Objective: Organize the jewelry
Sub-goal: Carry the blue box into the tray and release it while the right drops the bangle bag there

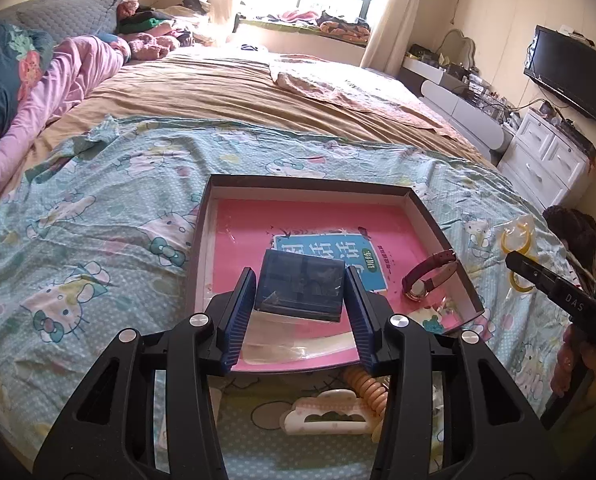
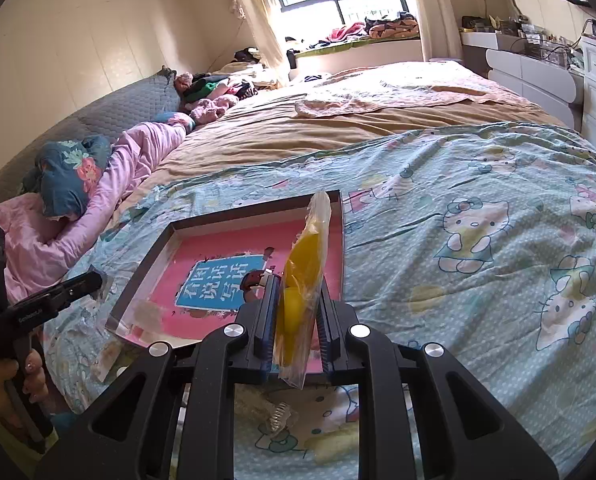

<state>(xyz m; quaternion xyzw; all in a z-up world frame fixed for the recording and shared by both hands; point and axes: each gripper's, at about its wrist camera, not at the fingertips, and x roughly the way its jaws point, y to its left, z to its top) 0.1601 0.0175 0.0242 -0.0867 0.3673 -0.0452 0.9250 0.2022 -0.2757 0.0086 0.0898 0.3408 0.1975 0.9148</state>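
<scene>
My left gripper (image 1: pixel 301 280) is shut on a small dark box (image 1: pixel 302 286) wrapped in clear plastic and holds it over the near part of a shallow dark-rimmed tray (image 1: pixel 310 182). The tray is lined with a pink book cover, and a watch with a maroon strap (image 1: pixel 430 276) lies at its right side. My right gripper (image 2: pixel 298 284) is shut on a clear bag of yellow bangles (image 2: pixel 302 272), upright over the tray's near right corner. The left wrist view shows that bag (image 1: pixel 516 240) and the right gripper (image 1: pixel 516 261) at the right edge.
The tray (image 2: pixel 146 272) rests on a Hello Kitty cover (image 2: pixel 478 240) on a large bed. A cloud-shaped hair clip (image 1: pixel 330 412) and a coiled orange hair tie (image 1: pixel 368 388) lie in front of the tray, and a small claw clip (image 2: pixel 278 420) lies nearby. Pillows are at the left and white drawers (image 1: pixel 546 160) at the right.
</scene>
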